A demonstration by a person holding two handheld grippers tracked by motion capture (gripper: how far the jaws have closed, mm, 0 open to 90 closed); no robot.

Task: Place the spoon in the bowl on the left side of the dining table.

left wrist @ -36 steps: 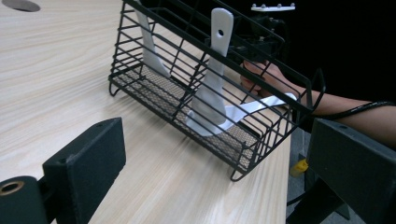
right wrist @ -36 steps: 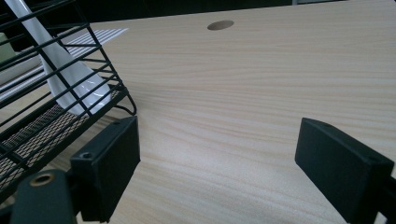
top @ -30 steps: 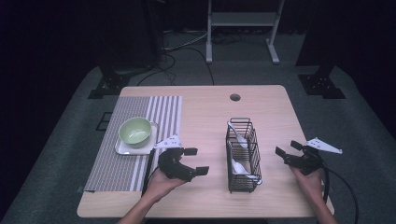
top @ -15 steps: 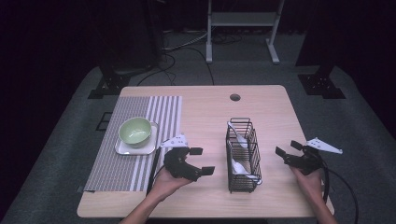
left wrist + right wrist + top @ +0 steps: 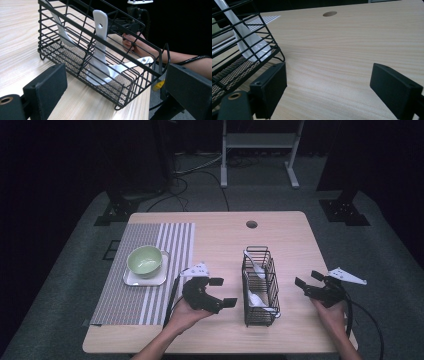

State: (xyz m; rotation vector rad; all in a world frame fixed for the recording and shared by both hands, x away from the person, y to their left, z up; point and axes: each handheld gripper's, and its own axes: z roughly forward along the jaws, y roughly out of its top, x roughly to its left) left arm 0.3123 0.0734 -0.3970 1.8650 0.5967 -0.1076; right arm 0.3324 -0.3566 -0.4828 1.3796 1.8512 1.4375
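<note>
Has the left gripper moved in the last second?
Yes. In the high view the left gripper has shifted right, away from the striped mat and closer to the wire basket; jaws open.

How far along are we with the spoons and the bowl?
Nothing looks moved yet: three white spoons sit in the wire basket, and the green bowl on its plate looks empty. The left gripper is open, facing the basket; the right gripper is open and empty. Every transfer remains.

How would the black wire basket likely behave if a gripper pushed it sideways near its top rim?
The wire basket looks narrow and tall, so it may tip. Open wire suggests it is light and may slide. The loose white spoons inside would probably shift.
</note>
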